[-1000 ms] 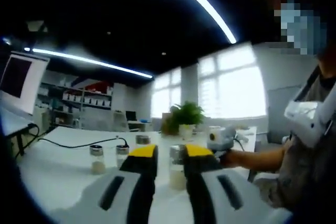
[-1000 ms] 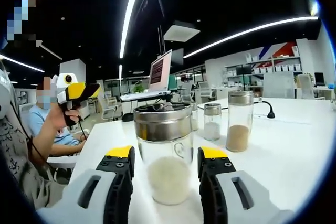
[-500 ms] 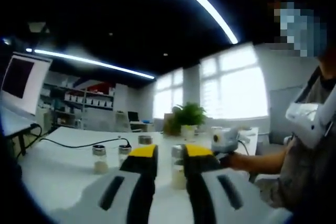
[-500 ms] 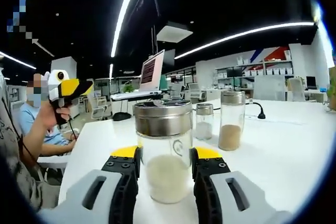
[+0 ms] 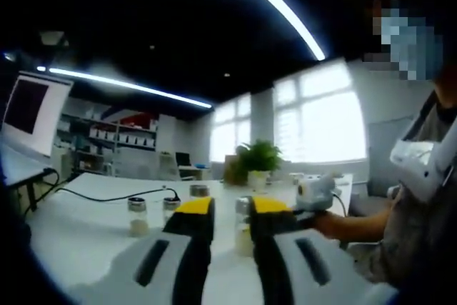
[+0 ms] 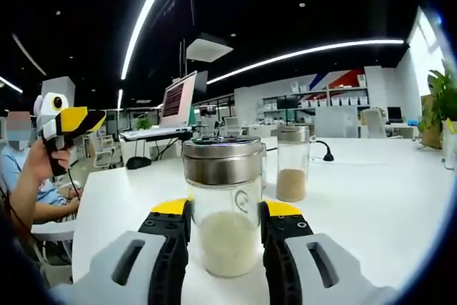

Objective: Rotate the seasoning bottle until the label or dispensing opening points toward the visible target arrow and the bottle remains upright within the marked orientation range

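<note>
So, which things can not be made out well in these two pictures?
- Target arrow and orientation marks: none can be made out on the white table in either view.
- Held seasoning bottle, right gripper view: its base is cut off by the right tongs.
- Left gripper view: the left tongs partly cover that bottle; the small jars are blurred.

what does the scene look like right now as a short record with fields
held item: glass bottle with a metal lid and pale grains, upright on the white table
right tool: yellow-tipped jaws closed against the bottle's two sides
left tool: raised off the table, jaws close together with nothing between them
other bottles: one with brown powder behind the held one, small ones further along the table
background: laptop, potted plant
target arrow: not visible
</note>
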A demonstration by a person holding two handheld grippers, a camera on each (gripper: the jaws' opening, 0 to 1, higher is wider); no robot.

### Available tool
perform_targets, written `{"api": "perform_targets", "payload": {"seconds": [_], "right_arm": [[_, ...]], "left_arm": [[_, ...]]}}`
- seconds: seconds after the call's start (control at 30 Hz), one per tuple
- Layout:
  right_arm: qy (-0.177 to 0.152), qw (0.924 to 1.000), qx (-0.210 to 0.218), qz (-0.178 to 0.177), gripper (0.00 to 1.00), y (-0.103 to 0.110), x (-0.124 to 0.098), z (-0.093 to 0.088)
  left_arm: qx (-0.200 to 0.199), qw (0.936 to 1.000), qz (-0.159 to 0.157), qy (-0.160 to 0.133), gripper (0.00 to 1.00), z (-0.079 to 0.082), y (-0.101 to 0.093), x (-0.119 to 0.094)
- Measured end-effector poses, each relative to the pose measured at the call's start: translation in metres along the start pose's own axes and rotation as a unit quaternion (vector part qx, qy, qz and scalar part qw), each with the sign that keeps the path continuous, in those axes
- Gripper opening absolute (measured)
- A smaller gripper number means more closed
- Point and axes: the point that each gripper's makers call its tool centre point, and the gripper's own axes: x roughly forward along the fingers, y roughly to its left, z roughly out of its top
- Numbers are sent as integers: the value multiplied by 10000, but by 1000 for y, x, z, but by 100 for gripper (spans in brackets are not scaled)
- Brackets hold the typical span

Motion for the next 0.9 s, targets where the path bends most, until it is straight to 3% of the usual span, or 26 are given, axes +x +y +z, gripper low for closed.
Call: {"api": "perform_targets", "payload": {"seconds": [0.2,0.3,0.37,0.4,0.57,0.77,0.9], "right_arm": [[-15,10000,-8,-33,39,-2,0,-1],[280,9989,-276,269,42,0,1,-7],[243,9983,-339,412,54,1,2,-5],[282,9970,-381,612,55,6,2,-7],[390,9928,-620,948,46,6,-3,-7],[366,9847,-279,1684,48,10,-6,3],[449,9761,-484,2069,48,7,-3,4]], "left_arm": [[164,9997,93,174,20,-6,1,1],[124,9998,48,156,20,-5,0,1],[121,9998,53,155,20,-5,1,0],[126,9998,65,157,20,-5,1,-1],[118,9998,97,122,20,-1,5,-4],[81,9999,56,81,20,0,5,-5],[84,9999,32,119,20,-1,5,-5]]}}
